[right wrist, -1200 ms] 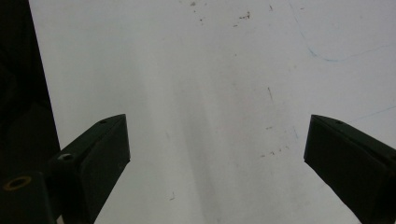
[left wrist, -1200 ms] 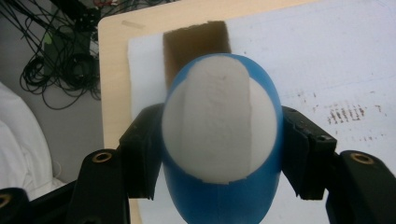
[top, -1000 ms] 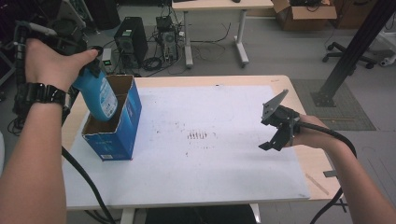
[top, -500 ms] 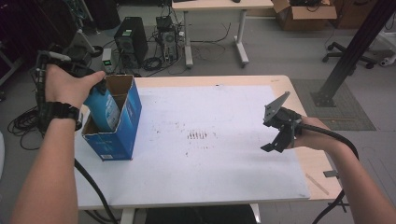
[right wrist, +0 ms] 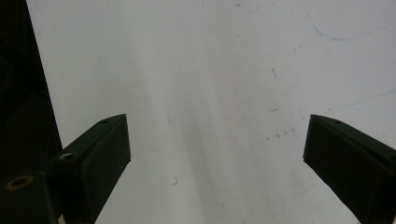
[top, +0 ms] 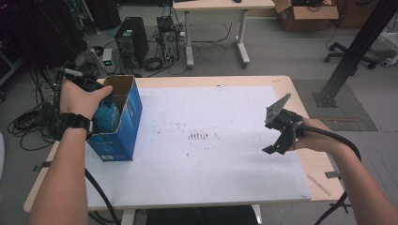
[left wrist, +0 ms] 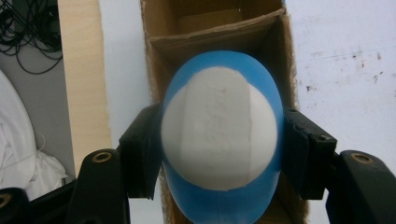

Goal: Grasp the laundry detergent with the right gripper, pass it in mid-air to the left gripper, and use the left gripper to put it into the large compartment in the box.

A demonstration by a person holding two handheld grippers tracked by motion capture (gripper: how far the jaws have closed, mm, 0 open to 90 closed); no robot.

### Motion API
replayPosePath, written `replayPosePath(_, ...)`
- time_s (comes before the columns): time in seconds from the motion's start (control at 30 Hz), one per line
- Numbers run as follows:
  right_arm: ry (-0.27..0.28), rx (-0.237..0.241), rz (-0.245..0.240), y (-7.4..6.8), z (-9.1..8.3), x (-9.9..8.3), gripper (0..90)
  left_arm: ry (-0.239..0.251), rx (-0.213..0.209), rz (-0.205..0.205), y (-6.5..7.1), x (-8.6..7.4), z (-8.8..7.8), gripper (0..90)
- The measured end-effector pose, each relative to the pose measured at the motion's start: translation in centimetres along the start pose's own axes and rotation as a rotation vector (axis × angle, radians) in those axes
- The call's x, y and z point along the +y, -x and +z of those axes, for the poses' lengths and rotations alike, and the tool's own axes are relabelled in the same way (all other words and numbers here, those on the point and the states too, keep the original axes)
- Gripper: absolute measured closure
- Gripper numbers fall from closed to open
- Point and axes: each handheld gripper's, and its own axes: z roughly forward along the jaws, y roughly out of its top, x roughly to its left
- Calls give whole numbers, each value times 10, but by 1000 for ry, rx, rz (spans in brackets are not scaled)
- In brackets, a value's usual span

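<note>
My left gripper (left wrist: 219,140) is clamped on the blue bottle (left wrist: 220,135), one jaw pressing each side of it, its white base facing me. The bottle sits partly down inside the open blue cardboard box (top: 121,123), just in front of the box's inner cardboard divider (left wrist: 210,35). The box stands at the left edge of the white table sheet (top: 211,154). My right gripper (right wrist: 215,158) hovers well to the right of the box, jaws spread wide with nothing between them
</note>
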Motion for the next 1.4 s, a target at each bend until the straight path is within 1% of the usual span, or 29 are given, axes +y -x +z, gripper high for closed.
replayPosePath(0.2,0,0,5,0,0,-2,72,-5,2,-4,2,-3,14,384)
replayPosePath(0.43,-1,3,8,-1,1,-3,72,-8,8,-2,5,-5,23,384)
replayPosePath(0.67,-2,2,6,-1,2,-3,72,-25,33,10,6,-8,29,384)
replayPosePath(0.83,-2,3,8,-1,2,-2,72,-21,22,-1,4,-10,32,383)
replayPosePath(1.03,-5,6,7,-2,4,-2,72,-29,34,5,5,-11,37,383)
replayPosePath(1.23,-3,2,10,-2,2,-2,72,-38,21,5,6,-14,42,382)
replayPosePath(1.4,-6,3,8,-2,3,-1,72,-43,28,13,8,-13,43,381)
